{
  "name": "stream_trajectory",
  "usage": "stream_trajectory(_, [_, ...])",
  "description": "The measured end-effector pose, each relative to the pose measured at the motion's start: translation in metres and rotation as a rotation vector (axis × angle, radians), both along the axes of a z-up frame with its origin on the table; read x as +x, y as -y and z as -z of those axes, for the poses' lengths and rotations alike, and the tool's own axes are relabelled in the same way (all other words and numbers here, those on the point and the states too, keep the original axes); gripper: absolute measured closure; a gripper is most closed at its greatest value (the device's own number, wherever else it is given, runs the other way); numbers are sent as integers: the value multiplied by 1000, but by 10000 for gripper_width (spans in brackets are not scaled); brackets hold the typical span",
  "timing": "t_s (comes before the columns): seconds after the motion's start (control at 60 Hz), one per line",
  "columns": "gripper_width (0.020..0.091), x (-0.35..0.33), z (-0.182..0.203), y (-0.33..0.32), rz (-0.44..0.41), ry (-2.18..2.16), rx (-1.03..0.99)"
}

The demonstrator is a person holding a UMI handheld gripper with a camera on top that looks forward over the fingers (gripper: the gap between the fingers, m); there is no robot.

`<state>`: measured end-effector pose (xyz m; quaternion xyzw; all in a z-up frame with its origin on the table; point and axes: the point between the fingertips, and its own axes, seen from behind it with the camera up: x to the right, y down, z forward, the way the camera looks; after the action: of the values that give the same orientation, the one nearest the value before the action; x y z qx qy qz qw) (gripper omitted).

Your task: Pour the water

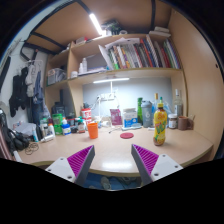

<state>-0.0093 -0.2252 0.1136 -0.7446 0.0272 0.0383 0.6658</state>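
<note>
Item one, the likely pouring pieces: I see a yellow-green bottle point(160, 123) with a red cap standing upright on the tabletop point(110, 152), right of centre in the frame, and an orange cup point(93, 130) left of centre; the two stand well apart. Whether either holds water I cannot tell.

Between them: a small red disc point(127, 135) lying flat on the tabletop.

Behind the bottle, against the wall: a clear plastic bottle point(178, 105) and several jars and containers, too small to name.

Left of the cup: a crowded cluster of bottles and boxes. Above, in the upper centre: a shelf point(125, 70) lined with books, lit by a strip lamp point(97, 22).

Jaws point(113, 163): spread wide at the bottom of the frame, purple pads point(80, 160) showing, gripping nothing, touching nothing; bare tabletop lies ahead of them.
</note>
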Motion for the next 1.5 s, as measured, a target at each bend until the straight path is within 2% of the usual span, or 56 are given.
stream_trajectory(0.117, [287,8,-1,-8,10,15,2])
stream_trajectory(0.283, [297,53,-4,-29,94,46,21])
stream_trajectory(0.467, [299,127,-11,-62,180,89,49])
stream_trajectory(0.65, [305,200,-2,-112,249,125,21])
stream_trajectory(0.9, [301,243,24,-183,256,146,-94])
stream_trajectory(1.117, [306,263,30,-221,278,127,-110])
stream_trajectory(1.15, [321,260,31,-227,272,126,-109])
stream_trajectory(1.167, [361,260,31,-229,269,129,-111])
stream_trajectory(1.217, [550,257,36,-235,254,139,-129])
stream_trajectory(1.267, [559,258,35,-238,262,158,-122])
stream_trajectory(1.367, [650,253,33,-243,247,178,-83])
stream_trajectory(1.467, [663,251,32,-244,253,179,-63])
stream_trajectory(1.5, [694,249,32,-245,252,173,-64])
